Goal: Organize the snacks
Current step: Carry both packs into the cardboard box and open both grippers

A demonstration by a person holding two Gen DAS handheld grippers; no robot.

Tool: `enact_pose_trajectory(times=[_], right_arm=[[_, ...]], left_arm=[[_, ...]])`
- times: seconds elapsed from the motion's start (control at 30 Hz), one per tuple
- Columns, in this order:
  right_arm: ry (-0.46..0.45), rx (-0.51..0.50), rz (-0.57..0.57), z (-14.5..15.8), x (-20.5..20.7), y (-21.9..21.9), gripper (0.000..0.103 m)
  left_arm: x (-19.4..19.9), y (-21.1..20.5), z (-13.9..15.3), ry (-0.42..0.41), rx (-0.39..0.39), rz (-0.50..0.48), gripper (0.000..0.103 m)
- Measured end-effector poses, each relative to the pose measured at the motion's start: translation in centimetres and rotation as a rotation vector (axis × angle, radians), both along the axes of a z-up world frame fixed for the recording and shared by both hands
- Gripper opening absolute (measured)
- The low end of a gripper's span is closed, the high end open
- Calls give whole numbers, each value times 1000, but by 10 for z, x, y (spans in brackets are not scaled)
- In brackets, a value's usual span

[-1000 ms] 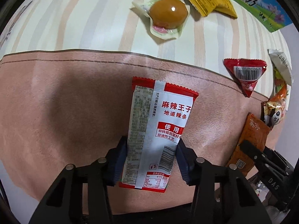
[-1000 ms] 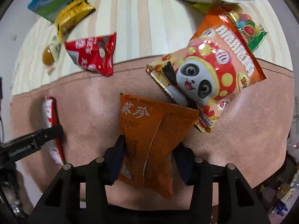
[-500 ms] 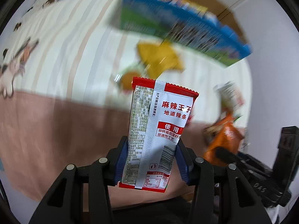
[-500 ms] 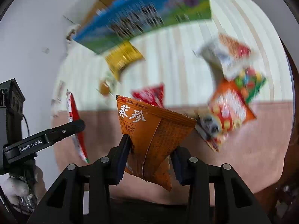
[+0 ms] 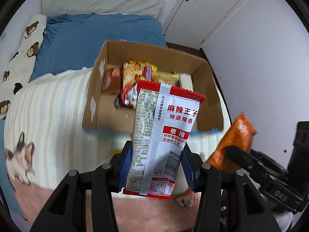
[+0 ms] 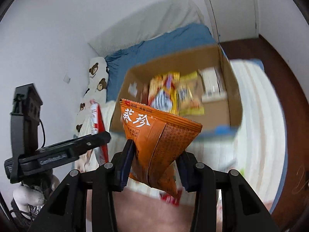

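My left gripper (image 5: 157, 166) is shut on a red and white spicy-strip packet (image 5: 164, 133), held upright in the air. My right gripper (image 6: 156, 164) is shut on an orange snack packet (image 6: 160, 141), also lifted. Both point toward an open cardboard box (image 5: 204, 69) on the striped blanket, with several snack packets (image 5: 135, 77) inside. The orange packet (image 5: 237, 141) shows at the right of the left wrist view. The red and white packet (image 6: 97, 127) shows at the left of the right wrist view.
The box (image 6: 135, 81) stands on a bed with a striped blanket (image 5: 48, 104), a blue sheet (image 5: 96, 38) and a bear-print pillow (image 5: 25, 44). A white wall and door (image 5: 212, 5) lie behind. A small snack (image 5: 186, 200) lies on the pink cover below.
Both grippers have lifted their packets off the pink cover and tilted up. The view now faces the open box instead of the snacks lying on the bed.
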State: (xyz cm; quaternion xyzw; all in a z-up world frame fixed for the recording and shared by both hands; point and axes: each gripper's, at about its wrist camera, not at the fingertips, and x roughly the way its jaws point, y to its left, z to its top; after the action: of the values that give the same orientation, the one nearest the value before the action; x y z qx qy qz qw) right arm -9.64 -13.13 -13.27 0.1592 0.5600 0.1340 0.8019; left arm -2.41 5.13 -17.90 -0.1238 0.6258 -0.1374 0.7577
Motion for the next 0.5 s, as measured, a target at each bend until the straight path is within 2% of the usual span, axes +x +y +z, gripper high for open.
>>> enact_pose_trajectory(times=[0.1, 0.23, 0.5], right_arm=[[4, -26, 20, -4, 46, 8, 44], [46, -55, 43, -21, 87, 17, 44], [211, -87, 92, -103, 121, 37, 41]], left_arm=[[37, 1, -10, 24, 26, 10, 45], [80, 4, -40, 105, 51, 27, 45], [111, 10, -115, 269, 113, 60, 46]])
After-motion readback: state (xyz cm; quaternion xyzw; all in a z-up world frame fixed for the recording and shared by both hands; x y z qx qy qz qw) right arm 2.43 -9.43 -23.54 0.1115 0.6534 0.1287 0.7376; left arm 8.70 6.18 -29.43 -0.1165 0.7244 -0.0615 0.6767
